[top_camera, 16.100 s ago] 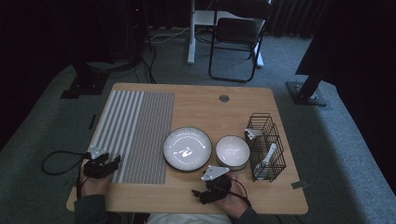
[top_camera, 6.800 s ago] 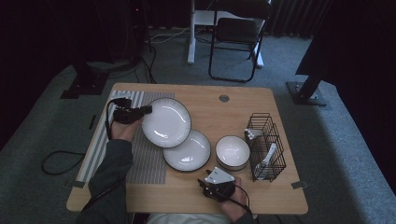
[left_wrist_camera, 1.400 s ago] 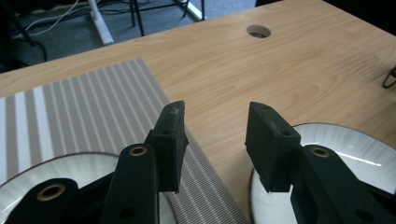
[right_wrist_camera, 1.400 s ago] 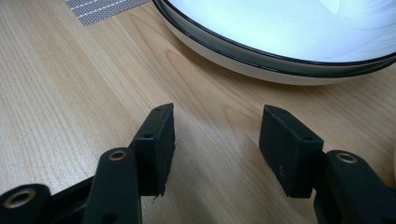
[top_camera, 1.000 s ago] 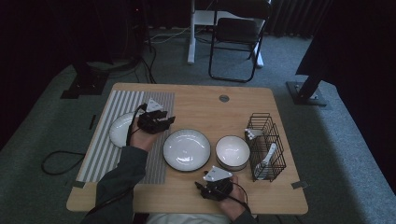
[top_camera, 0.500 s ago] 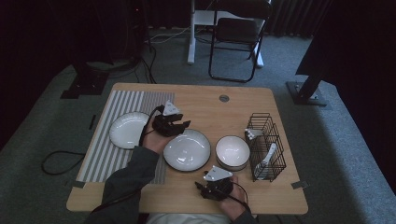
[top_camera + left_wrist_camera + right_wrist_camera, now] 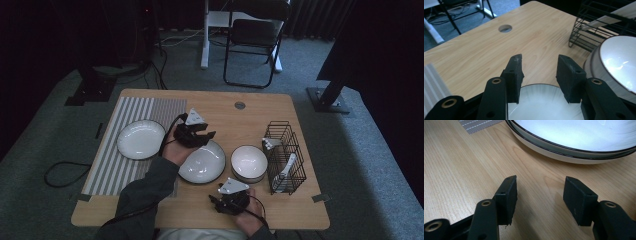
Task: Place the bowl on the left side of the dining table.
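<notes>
Hovering over the far rim of the middle plate [image 7: 202,162], the left gripper [image 7: 202,134] has its jaws apart with nothing between them. At its 9 o'clock, a 2nd plate [image 7: 141,139] lies on the striped mat [image 7: 115,170]. At 4 o'clock sits a bowl [image 7: 249,162], beside the wire basket [image 7: 285,157]. The right gripper [image 7: 220,202] rests on the table [image 7: 260,112] near the front edge, jaws apart and empty.

The left hand-held gripper [image 7: 200,136] hides the middle plate's [image 7: 202,167] far rim.
</notes>
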Demonstrator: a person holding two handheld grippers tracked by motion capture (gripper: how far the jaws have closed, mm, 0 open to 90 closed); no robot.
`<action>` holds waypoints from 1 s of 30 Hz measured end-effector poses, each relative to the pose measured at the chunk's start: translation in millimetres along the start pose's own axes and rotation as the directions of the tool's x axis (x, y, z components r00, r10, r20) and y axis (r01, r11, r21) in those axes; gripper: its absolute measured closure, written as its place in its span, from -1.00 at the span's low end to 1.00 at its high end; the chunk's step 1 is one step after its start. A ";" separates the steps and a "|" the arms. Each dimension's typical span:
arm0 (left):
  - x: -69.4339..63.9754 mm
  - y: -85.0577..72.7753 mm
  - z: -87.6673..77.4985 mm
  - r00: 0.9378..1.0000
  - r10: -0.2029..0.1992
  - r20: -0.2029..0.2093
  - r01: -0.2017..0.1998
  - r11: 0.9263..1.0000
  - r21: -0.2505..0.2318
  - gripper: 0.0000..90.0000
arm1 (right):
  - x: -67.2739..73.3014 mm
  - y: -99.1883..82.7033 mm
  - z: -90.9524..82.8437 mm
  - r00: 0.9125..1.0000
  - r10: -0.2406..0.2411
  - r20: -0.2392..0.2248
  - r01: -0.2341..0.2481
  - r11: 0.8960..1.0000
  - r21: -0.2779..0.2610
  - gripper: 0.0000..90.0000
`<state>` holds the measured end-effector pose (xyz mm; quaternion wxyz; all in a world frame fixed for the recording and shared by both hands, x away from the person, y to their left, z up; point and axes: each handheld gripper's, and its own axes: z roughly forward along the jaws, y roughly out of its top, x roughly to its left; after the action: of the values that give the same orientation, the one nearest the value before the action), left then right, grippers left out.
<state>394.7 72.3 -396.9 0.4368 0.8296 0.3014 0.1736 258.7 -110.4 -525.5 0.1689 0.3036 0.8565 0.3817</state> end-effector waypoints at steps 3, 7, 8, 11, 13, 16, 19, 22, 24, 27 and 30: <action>-6.4 2.6 4.4 1.000 0.011 0.015 -0.011 1.000 0.002 0.26 | -0.2 -0.1 -0.2 1.000 0.003 -0.002 -0.003 1.000 0.002 -0.02; -13.9 5.2 9.3 0.999 0.019 0.030 -0.019 1.000 0.003 0.26 | -0.3 -0.7 -0.5 1.000 0.003 0.000 -0.003 1.000 0.000 -0.03; -15.7 5.7 10.3 0.999 0.021 0.036 -0.021 1.000 0.003 0.26 | -0.3 -0.8 -0.7 1.000 0.004 0.000 -0.004 1.000 0.000 -0.03; -20.9 7.4 13.4 0.998 0.029 0.051 -0.030 1.000 0.006 0.25 | -0.4 -0.9 -0.9 1.000 0.009 -0.004 -0.009 1.000 0.002 -0.03; -24.0 8.0 15.4 0.998 0.033 0.060 -0.034 0.999 0.009 0.25 | -0.2 -0.6 -1.0 1.000 0.009 -0.005 -0.009 1.000 0.004 -0.03; -28.6 8.9 18.5 0.997 0.038 0.073 -0.039 0.999 0.012 0.25 | 0.0 -0.6 -1.0 1.000 0.011 -0.004 -0.011 1.000 0.003 -0.03; -33.9 10.1 22.1 0.995 0.045 0.087 -0.046 0.999 0.017 0.25 | 0.2 -0.8 -1.3 1.000 0.010 -0.004 -0.010 1.000 0.003 -0.03; -39.1 11.3 25.7 0.994 0.054 0.099 -0.056 0.998 0.023 0.25 | 0.2 -1.4 -1.9 1.000 0.005 -0.004 -0.005 1.000 0.005 -0.03; -42.0 12.1 27.5 0.993 0.058 0.107 -0.061 0.998 0.026 0.24 | 0.6 -1.7 -2.3 1.000 0.011 -0.006 -0.011 1.000 0.005 -0.04; -46.3 13.0 30.4 0.991 0.060 0.117 -0.064 0.998 0.027 0.24 | 0.6 -2.0 -2.8 1.000 0.015 -0.008 -0.015 1.000 0.007 -0.04; -50.3 13.6 33.8 0.990 0.061 0.128 -0.066 0.997 0.032 0.24 | 0.4 -2.1 -3.1 1.000 0.016 -0.010 -0.016 1.000 0.008 -0.05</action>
<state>380.0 12.5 -405.8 0.4340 0.8560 0.2496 0.1290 256.0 -113.0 -525.1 0.1604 0.3093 0.8563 0.3812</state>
